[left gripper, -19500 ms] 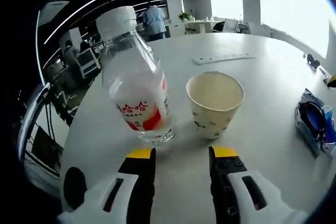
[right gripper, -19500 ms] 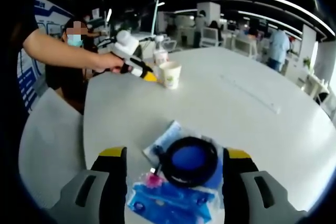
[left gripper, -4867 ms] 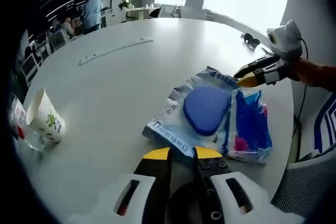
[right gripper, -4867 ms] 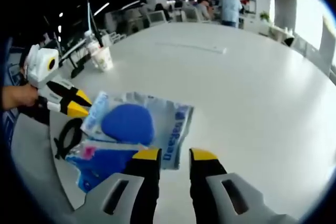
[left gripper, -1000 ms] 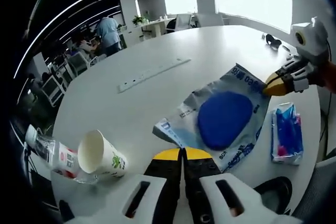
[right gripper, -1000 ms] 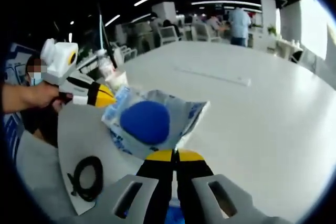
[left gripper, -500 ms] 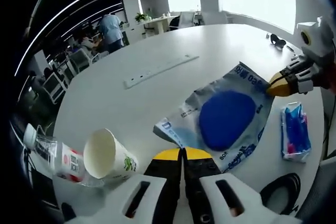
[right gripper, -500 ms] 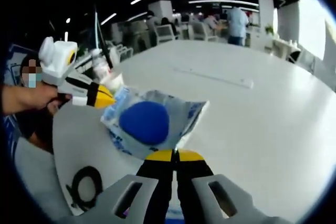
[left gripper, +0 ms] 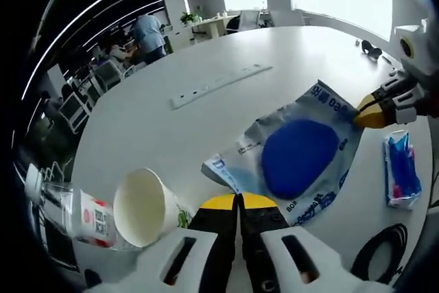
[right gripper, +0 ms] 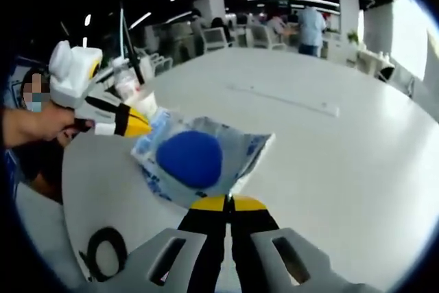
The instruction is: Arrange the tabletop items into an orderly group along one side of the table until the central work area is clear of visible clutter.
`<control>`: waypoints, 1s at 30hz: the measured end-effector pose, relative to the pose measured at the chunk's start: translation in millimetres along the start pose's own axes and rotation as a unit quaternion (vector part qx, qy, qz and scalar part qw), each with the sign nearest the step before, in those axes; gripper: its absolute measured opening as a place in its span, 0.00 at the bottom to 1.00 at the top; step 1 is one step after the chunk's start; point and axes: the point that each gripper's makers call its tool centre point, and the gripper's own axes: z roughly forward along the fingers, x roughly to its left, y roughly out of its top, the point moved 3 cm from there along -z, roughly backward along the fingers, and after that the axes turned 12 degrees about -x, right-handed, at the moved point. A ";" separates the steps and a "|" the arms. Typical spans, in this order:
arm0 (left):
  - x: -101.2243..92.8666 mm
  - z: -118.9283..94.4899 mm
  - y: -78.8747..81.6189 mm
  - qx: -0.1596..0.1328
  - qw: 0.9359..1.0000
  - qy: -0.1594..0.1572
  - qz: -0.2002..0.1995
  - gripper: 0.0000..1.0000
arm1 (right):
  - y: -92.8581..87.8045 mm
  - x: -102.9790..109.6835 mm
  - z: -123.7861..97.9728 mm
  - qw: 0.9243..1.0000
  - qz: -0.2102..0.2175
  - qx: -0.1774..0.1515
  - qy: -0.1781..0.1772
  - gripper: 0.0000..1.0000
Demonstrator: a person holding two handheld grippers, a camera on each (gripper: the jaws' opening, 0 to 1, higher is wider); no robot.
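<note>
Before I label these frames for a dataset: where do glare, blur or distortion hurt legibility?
Left gripper view: windows blow out white at top right; fisheye bends the power strip; the packet print stays readable. Right gripper view: softer overall, the packet lettering smeared, the black cable blurred near the rim.

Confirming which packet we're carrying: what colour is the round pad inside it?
Deep blue pad, inside a clear packet with blue print; clearest in the left gripper view.

Since 19.5 s ago, both tongs have closed on opposite edges of the blue-pad packet (left gripper: 296,159). The packet is now lifted off the table (left gripper: 158,135), separated from the black cable coil (left gripper: 381,252).
</note>
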 end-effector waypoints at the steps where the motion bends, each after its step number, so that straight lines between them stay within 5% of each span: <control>1: 0.6 1.4 -1.3 0.004 1.000 0.001 -0.001 0.00 | -0.7 -0.3 2.1 1.000 -0.004 0.003 0.000 0.00; 16: 10.5 18.1 -12.0 0.025 0.999 0.025 0.041 0.00 | -13.9 3.3 22.0 1.000 -0.008 0.024 -0.006 0.00; 30: 14.3 21.9 -8.7 0.022 0.999 0.029 0.029 0.00 | -16.0 -4.8 31.0 0.999 -0.009 0.027 -0.015 0.00</control>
